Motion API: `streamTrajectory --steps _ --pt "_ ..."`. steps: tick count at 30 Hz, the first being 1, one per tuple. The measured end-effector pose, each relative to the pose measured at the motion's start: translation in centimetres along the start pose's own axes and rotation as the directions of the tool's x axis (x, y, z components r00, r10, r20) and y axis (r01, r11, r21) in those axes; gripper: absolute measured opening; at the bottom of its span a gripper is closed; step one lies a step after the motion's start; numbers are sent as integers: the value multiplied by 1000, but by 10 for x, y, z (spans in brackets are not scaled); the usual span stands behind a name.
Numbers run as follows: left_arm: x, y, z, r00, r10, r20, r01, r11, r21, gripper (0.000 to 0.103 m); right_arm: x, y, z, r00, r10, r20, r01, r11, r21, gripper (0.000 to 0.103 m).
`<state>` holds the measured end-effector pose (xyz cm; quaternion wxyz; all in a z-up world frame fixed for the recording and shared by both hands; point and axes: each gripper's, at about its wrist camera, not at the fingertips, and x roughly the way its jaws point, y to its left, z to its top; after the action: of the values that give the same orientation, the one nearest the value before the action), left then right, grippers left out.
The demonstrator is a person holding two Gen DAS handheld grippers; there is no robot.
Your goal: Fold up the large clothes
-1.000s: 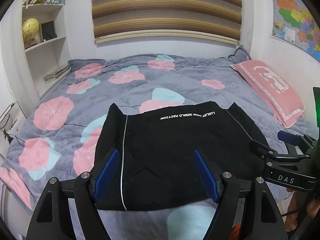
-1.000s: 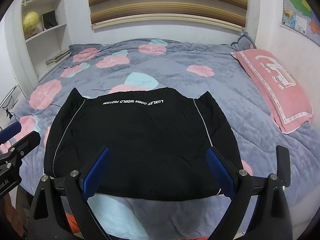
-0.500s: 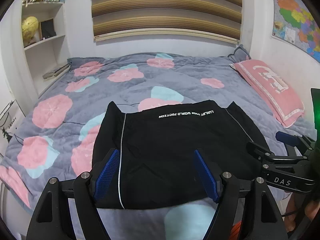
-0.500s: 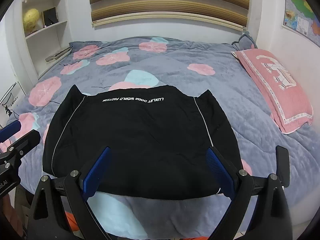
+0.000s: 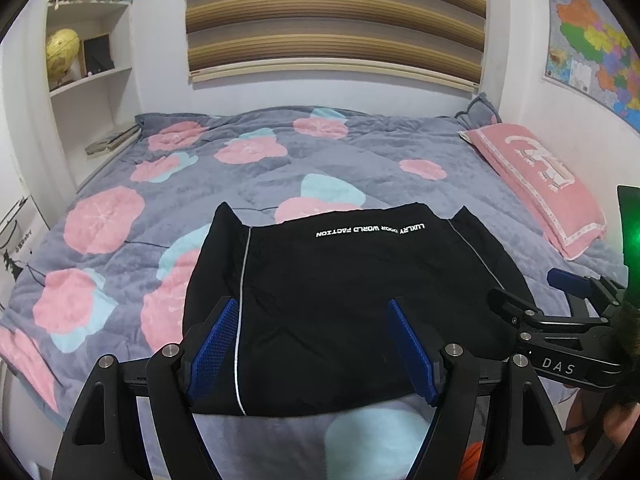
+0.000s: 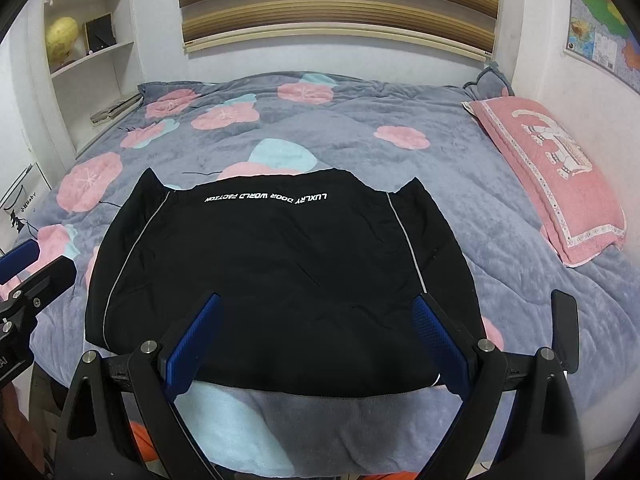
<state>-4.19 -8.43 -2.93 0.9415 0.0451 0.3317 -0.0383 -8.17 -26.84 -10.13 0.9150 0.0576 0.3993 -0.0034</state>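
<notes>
A black garment point(image 5: 352, 304) with white lettering and thin grey side stripes lies folded flat near the front edge of the bed; it also shows in the right wrist view point(image 6: 280, 272). My left gripper point(image 5: 314, 346) is open and empty, hovering above the garment's near left part. My right gripper point(image 6: 318, 344) is open and empty above the garment's near edge. The right gripper also shows at the right of the left wrist view point(image 5: 560, 320), and the left gripper shows at the left edge of the right wrist view point(image 6: 24, 280).
The bed has a grey quilt point(image 5: 200, 184) with pink and teal flowers. A pink pillow point(image 5: 536, 184) lies at the right by the wall. White shelves point(image 5: 88, 80) with a globe and books stand at the left. A map point(image 5: 592, 40) hangs on the right wall.
Both grippers have drawn slightly up and back from the garment, still open. The garment has not moved.
</notes>
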Motion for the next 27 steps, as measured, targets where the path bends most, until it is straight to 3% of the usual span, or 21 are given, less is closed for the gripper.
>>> streamTrajectory --steps 27 --pt "1 -3 -2 997 79 17 -79 997 16 78 10 -7 -5 999 11 -32 -11 1000 -4 97"
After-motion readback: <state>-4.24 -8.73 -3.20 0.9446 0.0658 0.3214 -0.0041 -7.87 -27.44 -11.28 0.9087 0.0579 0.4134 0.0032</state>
